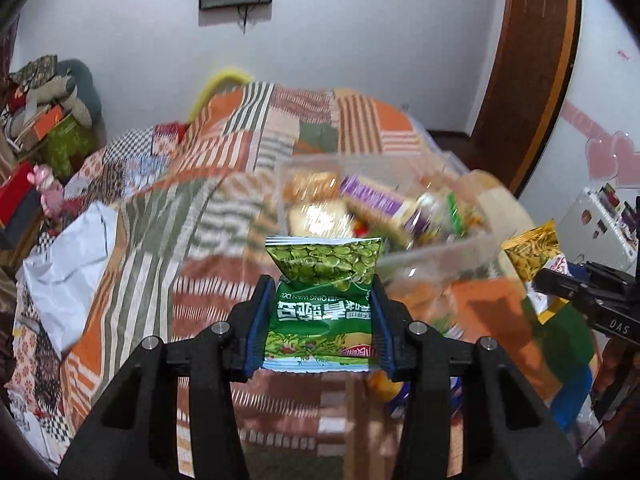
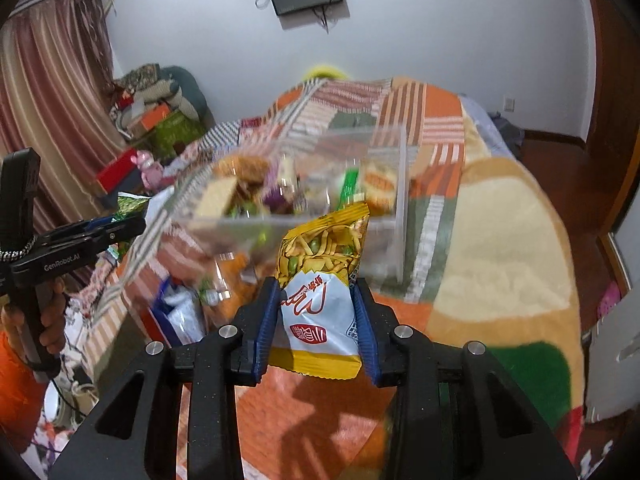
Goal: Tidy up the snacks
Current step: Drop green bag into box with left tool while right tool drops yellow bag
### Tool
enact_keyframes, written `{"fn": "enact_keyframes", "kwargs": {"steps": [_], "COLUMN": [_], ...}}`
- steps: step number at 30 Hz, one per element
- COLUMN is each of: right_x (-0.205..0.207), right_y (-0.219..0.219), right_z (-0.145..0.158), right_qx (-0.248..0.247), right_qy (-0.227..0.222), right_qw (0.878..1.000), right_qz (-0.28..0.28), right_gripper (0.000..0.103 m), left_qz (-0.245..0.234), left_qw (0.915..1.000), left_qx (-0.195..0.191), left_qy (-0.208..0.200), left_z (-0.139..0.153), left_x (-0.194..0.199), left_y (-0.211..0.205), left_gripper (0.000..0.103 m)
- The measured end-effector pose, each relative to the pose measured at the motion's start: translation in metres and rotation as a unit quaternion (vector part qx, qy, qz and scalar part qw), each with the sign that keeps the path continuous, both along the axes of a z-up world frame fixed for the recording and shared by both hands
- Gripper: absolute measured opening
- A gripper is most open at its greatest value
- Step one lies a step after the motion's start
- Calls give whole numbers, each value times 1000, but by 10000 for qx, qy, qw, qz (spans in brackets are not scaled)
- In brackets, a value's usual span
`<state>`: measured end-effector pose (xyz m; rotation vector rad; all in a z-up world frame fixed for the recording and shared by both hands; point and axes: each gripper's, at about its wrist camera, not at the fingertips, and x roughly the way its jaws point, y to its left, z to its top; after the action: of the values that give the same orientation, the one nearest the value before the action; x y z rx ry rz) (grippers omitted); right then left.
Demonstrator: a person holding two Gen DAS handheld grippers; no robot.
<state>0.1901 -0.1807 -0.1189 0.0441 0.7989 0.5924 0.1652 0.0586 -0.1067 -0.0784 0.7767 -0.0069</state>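
in the left wrist view, the left gripper (image 1: 320, 292) has its two blue pads pressed on one green pea snack packet (image 1: 322, 300), held above the patchwork quilt (image 1: 224, 152). just beyond it sits one clear plastic box (image 1: 436, 248), blurred, with several snack packs inside. the right gripper (image 1: 560, 284) shows at the right edge. in the right wrist view, the right gripper (image 2: 316, 292) clamps one yellow and white snack packet (image 2: 320, 292) in front of the same box (image 2: 400, 200); the left gripper (image 2: 120, 226), in a hand (image 2: 52, 320), is at the left edge.
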Motion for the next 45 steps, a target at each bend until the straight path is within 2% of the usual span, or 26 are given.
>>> {"fn": "enact_keyframes", "kwargs": {"steps": [10, 20, 27, 37, 45], "right_x": [18, 47, 73, 104, 111], "right_y": [4, 16, 32, 51, 63], "right_z": [36, 49, 34, 7, -9], "right_qx": [294, 405, 365, 174, -108], "right_qy": [-582, -809, -580, -80, 134], "right_qw": [9977, 9956, 9974, 9996, 9998], "right_qz": [-165, -240, -231, -183, -64], "right_gripper": [33, 34, 34, 34, 34], "left_qz": [-234, -235, -230, -225, -167], "left_qw": [9989, 9989, 9988, 9988, 9980], "left_qx": [-8, -187, -437, -296, -408], "left_qy": [-408, -360, -3, 313, 447], "left_z": [32, 27, 4, -25, -36], "left_x": [30, 70, 104, 130, 137], "left_y": [-18, -27, -26, -36, -30], "left_gripper": [45, 45, 45, 45, 45]}}
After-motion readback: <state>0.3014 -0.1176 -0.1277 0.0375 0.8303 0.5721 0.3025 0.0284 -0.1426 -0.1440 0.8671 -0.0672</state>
